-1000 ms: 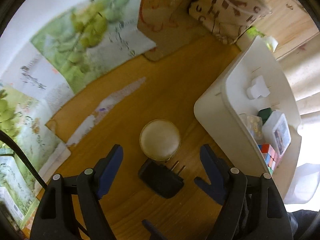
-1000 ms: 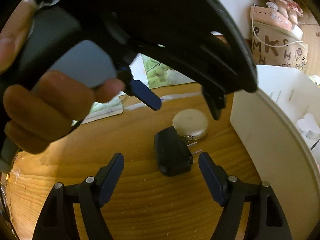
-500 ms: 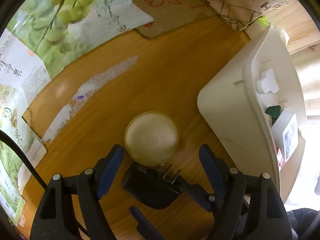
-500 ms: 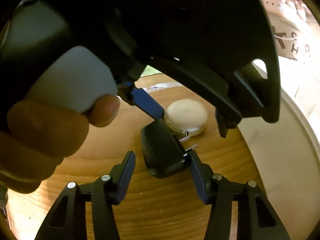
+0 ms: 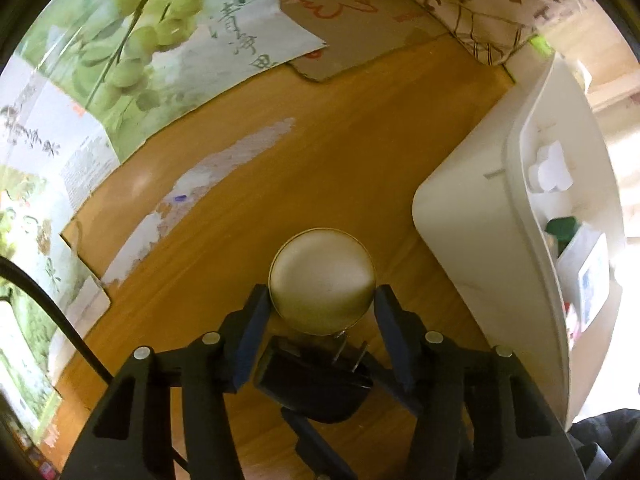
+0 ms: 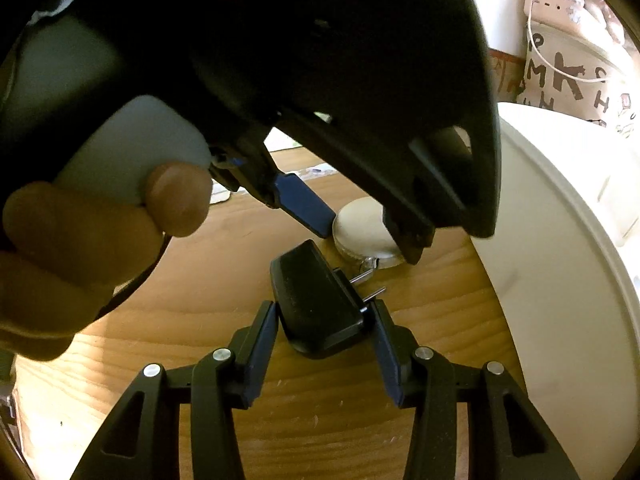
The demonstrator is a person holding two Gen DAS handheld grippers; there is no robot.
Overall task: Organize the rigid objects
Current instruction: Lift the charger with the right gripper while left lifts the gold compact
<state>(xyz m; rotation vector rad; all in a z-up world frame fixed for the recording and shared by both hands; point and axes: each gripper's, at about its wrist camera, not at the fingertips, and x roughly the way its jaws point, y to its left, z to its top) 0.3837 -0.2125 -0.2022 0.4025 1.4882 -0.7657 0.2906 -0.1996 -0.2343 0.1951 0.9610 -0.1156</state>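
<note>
**Two grippers closed on a round tin and a black plug adapter**

While a wooden table (image 5: 360, 168) fills both views, the two handheld grippers meet near its middle. In the left wrist view, the left gripper (image 5: 322, 298) has its blue pads pressed against either side of a round cream-lidded tin (image 5: 322, 280), which sits on the table at about 6 o'clock from the picture's centre. Just below the tin, at 6 o'clock from it, lies a black plug adapter (image 5: 316, 384), its two metal prongs pointing up toward the tin and almost touching it.

In the right wrist view, the right gripper (image 6: 325, 320) is clamped on that same black plug adapter (image 6: 316, 304), one pad against each long side. The adapter looks tilted, its far end raised. The tin (image 6: 366, 232) shows at 1 o'clock from the adapter, with the left gripper's pads on it. A hand (image 6: 80, 248) holding the left gripper's handle fills the 9 o'clock side.

A white plastic bin (image 5: 480, 240) stands at 3 o'clock from the tin, near it but apart, holding small items including a white block and a green piece. Printed sheets showing green grapes (image 5: 132, 40) lie at 10 to 11 o'clock.
</note>
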